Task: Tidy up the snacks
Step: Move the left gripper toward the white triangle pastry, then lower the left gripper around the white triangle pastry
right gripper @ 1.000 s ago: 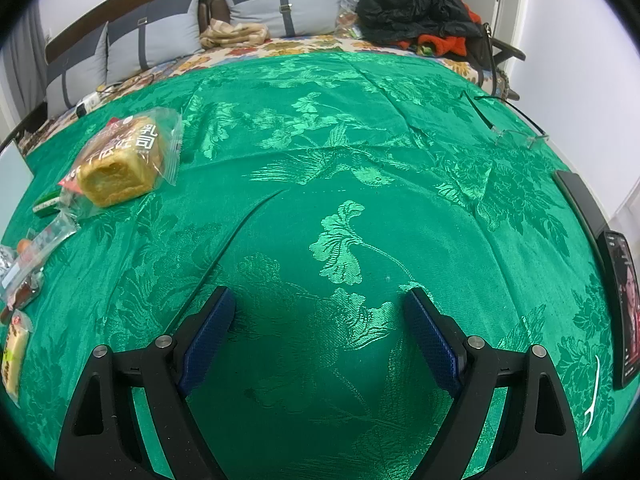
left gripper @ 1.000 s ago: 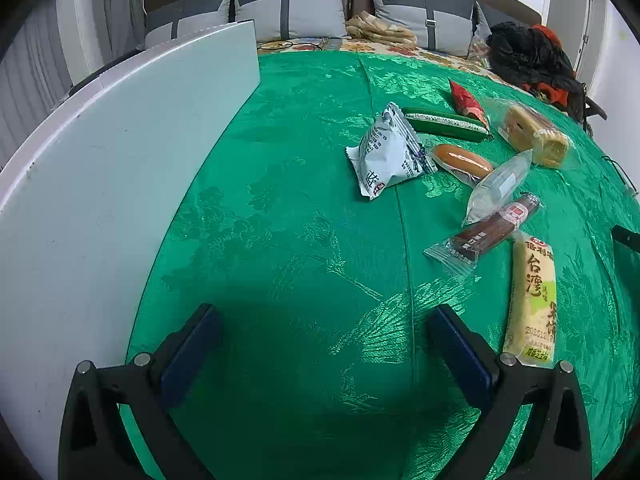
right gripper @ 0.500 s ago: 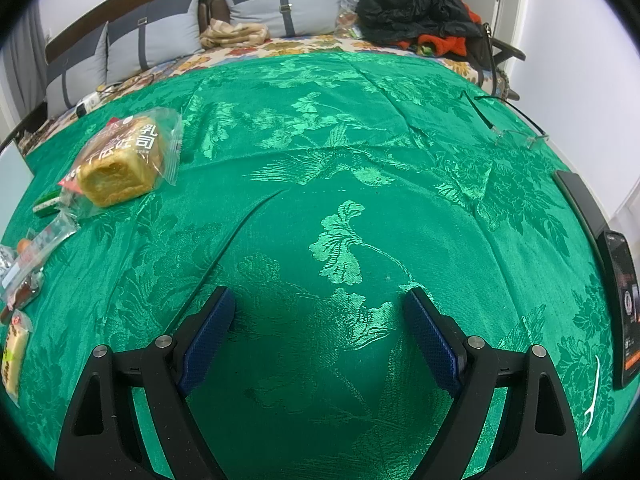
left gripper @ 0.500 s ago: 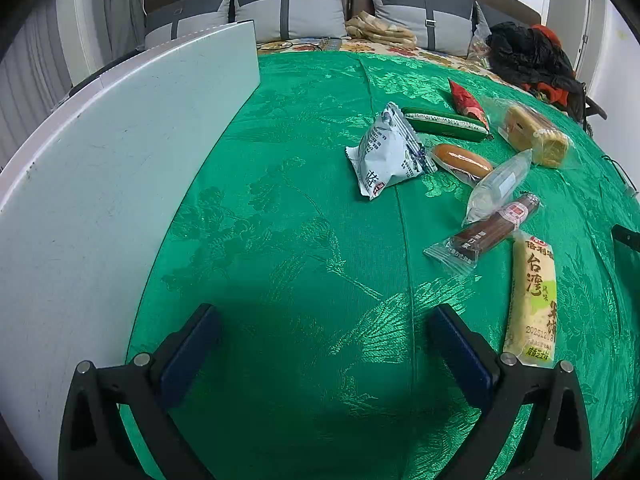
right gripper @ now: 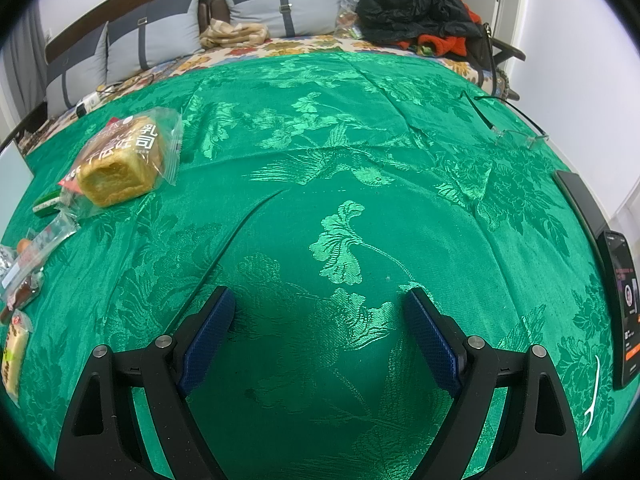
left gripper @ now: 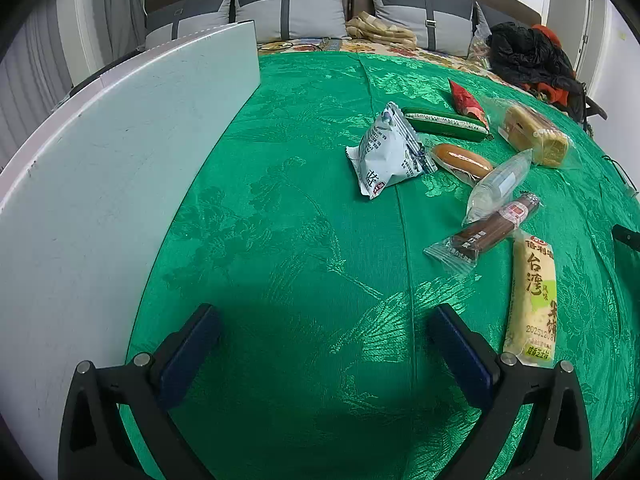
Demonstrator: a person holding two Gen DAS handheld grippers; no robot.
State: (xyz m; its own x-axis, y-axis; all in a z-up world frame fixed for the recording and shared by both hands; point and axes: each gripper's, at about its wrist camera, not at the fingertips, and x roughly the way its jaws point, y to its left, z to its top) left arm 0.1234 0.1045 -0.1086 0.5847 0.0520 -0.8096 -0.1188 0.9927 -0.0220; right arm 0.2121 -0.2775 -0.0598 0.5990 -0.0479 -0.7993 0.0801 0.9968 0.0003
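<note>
Several wrapped snacks lie on the green cloth (left gripper: 304,240): a white-blue packet (left gripper: 386,154), a green stick (left gripper: 442,124), a red packet (left gripper: 466,100), a small bun (left gripper: 462,158), a clear packet (left gripper: 498,184), a brown bar (left gripper: 492,230), a yellow long cake (left gripper: 534,300) and a bagged bread loaf (left gripper: 534,136). My left gripper (left gripper: 324,314) is open and empty over bare cloth, in front of the snacks. My right gripper (right gripper: 318,296) is open and empty over bare cloth; the bread loaf (right gripper: 120,162) lies far to its left.
A white board (left gripper: 100,184) stands along the left of the cloth. A phone (right gripper: 622,308), a dark flat device (right gripper: 580,196), glasses (right gripper: 516,134) and a white floss pick (right gripper: 592,400) lie at the right. Pillows and clothes lie behind.
</note>
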